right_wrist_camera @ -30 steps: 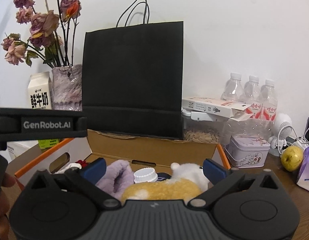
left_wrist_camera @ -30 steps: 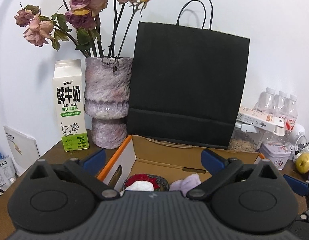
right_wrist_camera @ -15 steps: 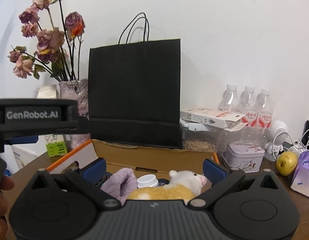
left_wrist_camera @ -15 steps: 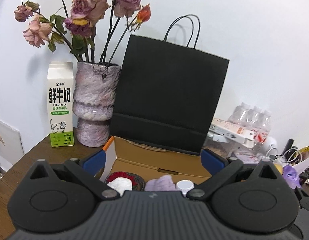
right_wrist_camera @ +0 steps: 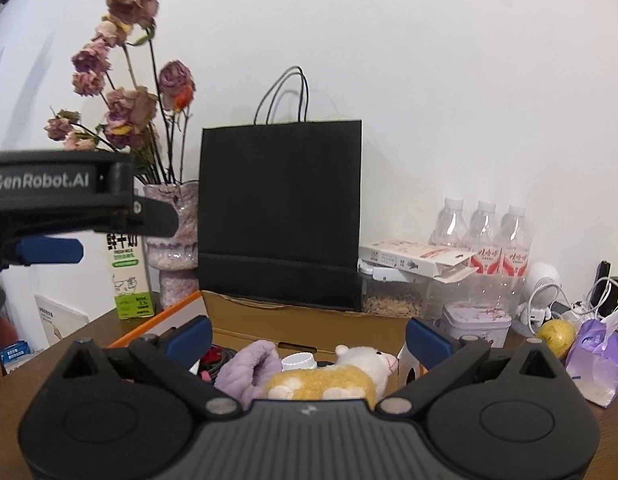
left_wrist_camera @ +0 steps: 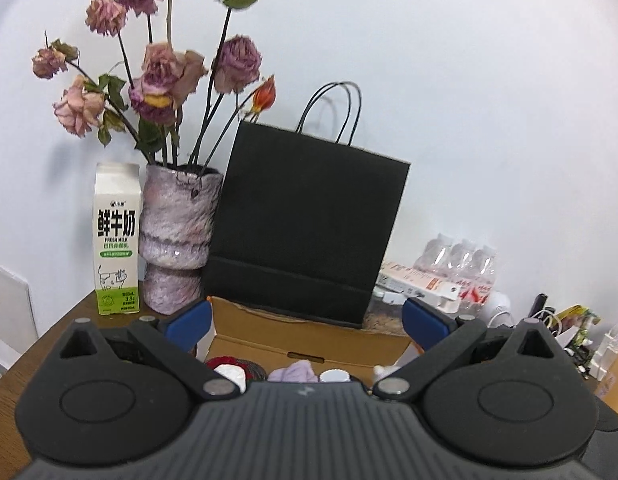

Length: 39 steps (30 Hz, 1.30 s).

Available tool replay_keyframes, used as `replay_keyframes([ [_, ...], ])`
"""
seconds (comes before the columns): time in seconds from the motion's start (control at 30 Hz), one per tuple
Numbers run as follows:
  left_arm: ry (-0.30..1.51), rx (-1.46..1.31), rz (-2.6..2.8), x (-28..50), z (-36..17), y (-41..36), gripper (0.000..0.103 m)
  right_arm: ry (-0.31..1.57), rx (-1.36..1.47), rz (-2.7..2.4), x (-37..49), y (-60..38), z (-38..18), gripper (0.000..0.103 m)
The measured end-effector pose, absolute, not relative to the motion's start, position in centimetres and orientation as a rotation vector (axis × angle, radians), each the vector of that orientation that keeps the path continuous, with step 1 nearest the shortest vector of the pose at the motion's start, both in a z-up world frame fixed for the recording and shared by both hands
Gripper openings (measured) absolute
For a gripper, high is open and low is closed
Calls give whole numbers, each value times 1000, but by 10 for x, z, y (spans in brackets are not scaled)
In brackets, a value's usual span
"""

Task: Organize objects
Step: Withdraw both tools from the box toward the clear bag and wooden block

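An open cardboard box (left_wrist_camera: pixel 309 340) (right_wrist_camera: pixel 309 326) sits on the brown table in front of a black paper bag (left_wrist_camera: pixel 309 232) (right_wrist_camera: pixel 279 216). It holds a yellow-and-white plush sheep (right_wrist_camera: pixel 341 376), a purple cloth (right_wrist_camera: pixel 249 368) (left_wrist_camera: pixel 297 372), a white bottle cap (right_wrist_camera: pixel 297 360) (left_wrist_camera: pixel 335 376) and a red item (left_wrist_camera: pixel 229 362). My left gripper (left_wrist_camera: pixel 307 320) is open and empty, above the box's near side. My right gripper (right_wrist_camera: pixel 309 332) is open and empty, above the plush. The left gripper's body also shows at the left of the right wrist view (right_wrist_camera: pixel 61 200).
A milk carton (left_wrist_camera: pixel 117 240) and a vase of dried roses (left_wrist_camera: pixel 177 236) stand left of the bag. Right of it are water bottles (right_wrist_camera: pixel 485 232), a flat box (right_wrist_camera: pixel 413 258), a tin (right_wrist_camera: pixel 475 322), a pear (right_wrist_camera: pixel 555 332) and a purple bag (right_wrist_camera: pixel 597 356).
Both grippers have risen and drawn back from the box, so the box and its contents sit lower and smaller in view. Both stay open and empty.
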<state>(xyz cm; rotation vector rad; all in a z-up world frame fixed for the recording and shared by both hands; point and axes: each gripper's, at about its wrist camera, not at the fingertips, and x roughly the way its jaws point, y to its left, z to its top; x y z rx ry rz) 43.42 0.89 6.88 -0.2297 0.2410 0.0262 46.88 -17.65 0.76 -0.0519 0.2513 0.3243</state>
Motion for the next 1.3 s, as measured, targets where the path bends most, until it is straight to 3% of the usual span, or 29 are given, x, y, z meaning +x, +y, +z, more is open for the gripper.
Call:
replay_keyframes([
  [1.3, 239, -168, 78, 273, 87, 38, 103, 267, -86, 384, 310, -173, 29, 103],
])
